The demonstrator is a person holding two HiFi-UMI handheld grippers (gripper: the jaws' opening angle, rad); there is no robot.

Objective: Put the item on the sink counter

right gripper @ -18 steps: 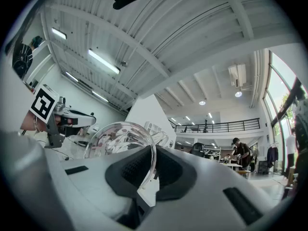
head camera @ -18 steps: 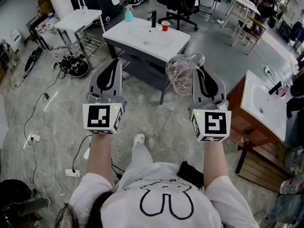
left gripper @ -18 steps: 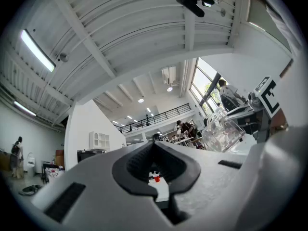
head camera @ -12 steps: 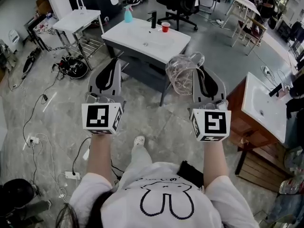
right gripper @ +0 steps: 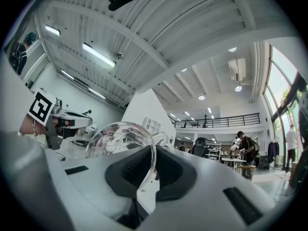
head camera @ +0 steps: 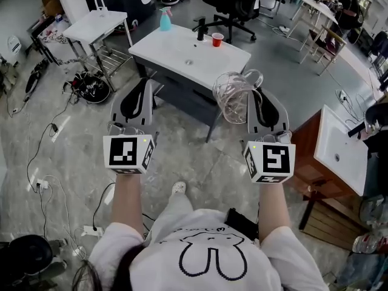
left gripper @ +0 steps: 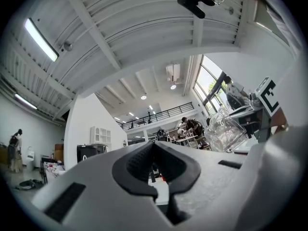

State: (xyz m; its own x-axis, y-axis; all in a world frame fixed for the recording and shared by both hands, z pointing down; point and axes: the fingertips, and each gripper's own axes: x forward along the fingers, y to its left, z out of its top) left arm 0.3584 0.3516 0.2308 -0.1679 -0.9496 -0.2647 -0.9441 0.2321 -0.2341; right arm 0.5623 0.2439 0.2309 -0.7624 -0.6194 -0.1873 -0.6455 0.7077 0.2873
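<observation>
A clear glass pitcher [head camera: 233,94] with a handle hangs in the air, tilted, its rim pinched between the jaws of my right gripper [head camera: 257,105]. From the right gripper view the glass rim [right gripper: 144,170] runs between the shut pads. My left gripper [head camera: 137,99] is held level beside it, jaws shut with nothing between them [left gripper: 155,173]. Ahead stands the white sink counter [head camera: 176,54] on a dark cabinet, carrying a black faucet [head camera: 200,28], a red cup [head camera: 217,39] and a blue spray bottle [head camera: 165,19].
A small white table [head camera: 94,26] stands left of the counter, with cables and gear [head camera: 91,85] on the floor. A second white basin on a wooden cabinet [head camera: 339,153] is at the right. Black office chairs [head camera: 237,5] are behind the counter.
The view has shifted slightly toward the sink counter. Both grippers keep their pose and the pitcher stays in the right grip.
</observation>
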